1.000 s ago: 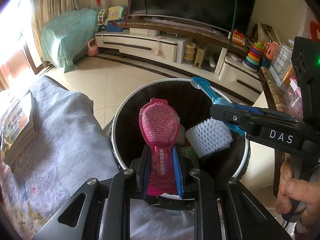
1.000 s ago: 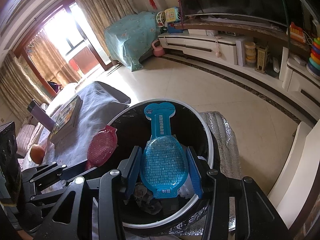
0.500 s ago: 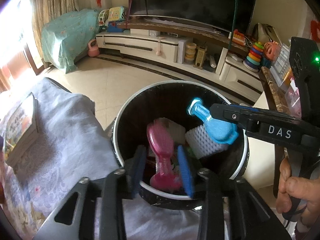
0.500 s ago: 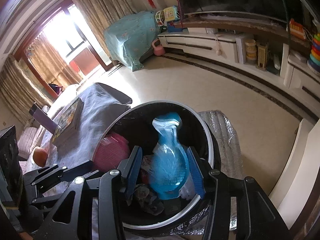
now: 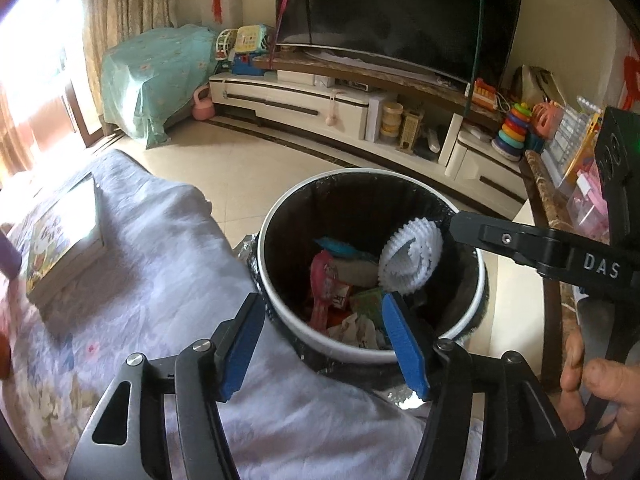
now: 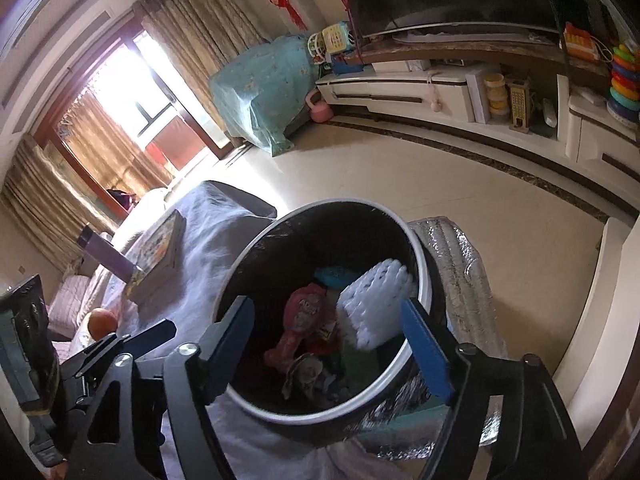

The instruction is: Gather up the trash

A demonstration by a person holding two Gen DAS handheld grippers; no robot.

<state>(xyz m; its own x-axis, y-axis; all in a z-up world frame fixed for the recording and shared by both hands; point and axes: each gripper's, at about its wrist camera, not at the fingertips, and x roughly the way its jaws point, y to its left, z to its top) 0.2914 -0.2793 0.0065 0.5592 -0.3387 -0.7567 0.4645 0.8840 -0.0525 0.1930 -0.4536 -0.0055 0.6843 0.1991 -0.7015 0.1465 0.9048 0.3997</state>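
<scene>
A round white-rimmed trash bin (image 5: 280,312) with a black liner stands beside the cloth-covered table; it also shows in the right wrist view (image 6: 424,276). Inside lie a pink packet (image 5: 325,280) (image 6: 304,316), a blue packet (image 5: 340,247) (image 6: 334,276), a white foam net (image 5: 410,258) (image 6: 376,304) and crumpled wrappers. My left gripper (image 5: 326,338) is open and empty over the bin's near rim. My right gripper (image 6: 332,350) is open and empty above the bin; its finger reaches in from the right in the left wrist view (image 5: 520,240).
A grey floral cloth (image 5: 140,264) covers the table, with a book (image 5: 64,240) (image 6: 156,256), an orange (image 6: 102,320) and a purple bottle (image 6: 106,254) on it. A TV stand (image 5: 320,100) with toys lines the far wall. A silver foil mat (image 6: 460,264) lies under the bin.
Both grippers opened wide. The pink packet fell from the left gripper and the blue packet from the right gripper into the bin.
</scene>
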